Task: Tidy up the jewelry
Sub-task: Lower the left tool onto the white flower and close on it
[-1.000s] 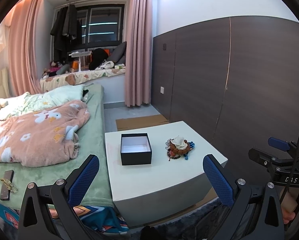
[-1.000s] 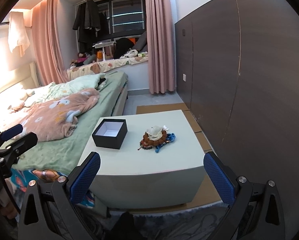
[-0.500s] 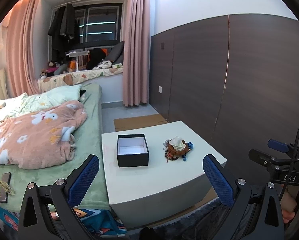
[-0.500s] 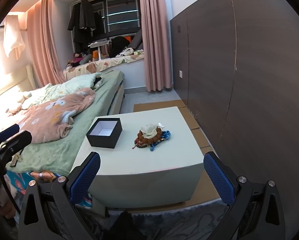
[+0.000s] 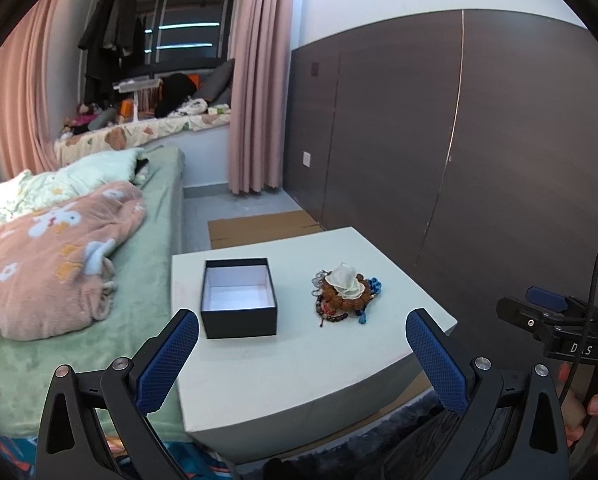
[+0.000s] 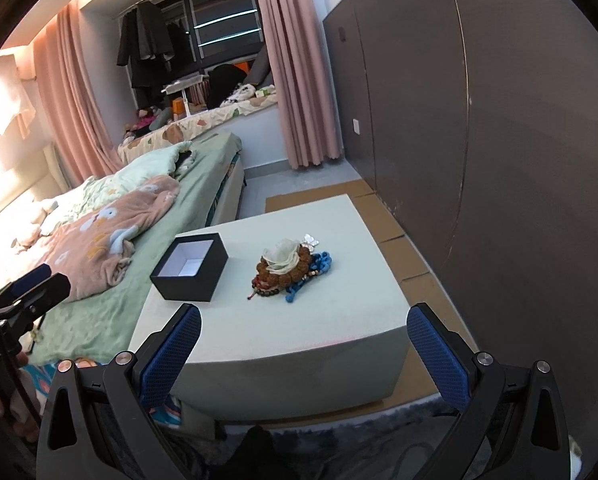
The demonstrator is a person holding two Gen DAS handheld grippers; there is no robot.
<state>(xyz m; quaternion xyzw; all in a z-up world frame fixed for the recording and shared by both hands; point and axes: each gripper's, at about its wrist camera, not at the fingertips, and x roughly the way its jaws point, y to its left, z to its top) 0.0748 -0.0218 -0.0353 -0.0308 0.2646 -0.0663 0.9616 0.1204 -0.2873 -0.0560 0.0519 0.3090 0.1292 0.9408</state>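
Left wrist view: the left gripper [image 5: 302, 354] hangs over the near edge of a pale block table [image 5: 299, 372], its blue-padded fingers [image 5: 166, 364] spread wide apart with nothing between them. On the table stands a black box [image 5: 239, 300], lidless, its white inside bare. Beside the box, toward the dark wall panel [image 5: 479, 152], lies a heap of jewelry [image 5: 345, 294]: brown bead bracelets, a white flower-like piece on top, a blue cord at the side away from the box. The heap is near the box but does not touch it. On the other side of the box from the heap lies a bed [image 5: 59, 280] with a pink blanket [image 5: 47, 264]. The right gripper [image 5: 547, 312] shows at the frame's edge, past the table corner on the heap's side, a hand [image 5: 595, 412] below it; from here I cannot tell how its fingers stand.

Right wrist view: the right gripper [image 6: 303, 354] hovers short of the table [image 6: 299, 320], its fingers [image 6: 435, 356] wide apart and empty. The box [image 6: 191, 266] sits toward the bed [image 6: 111, 280], and the jewelry [image 6: 287, 266] lies just beside the box toward the wall panel [image 6: 499, 140]. The left gripper [image 6: 27, 292] appears beyond the box on the bed side.
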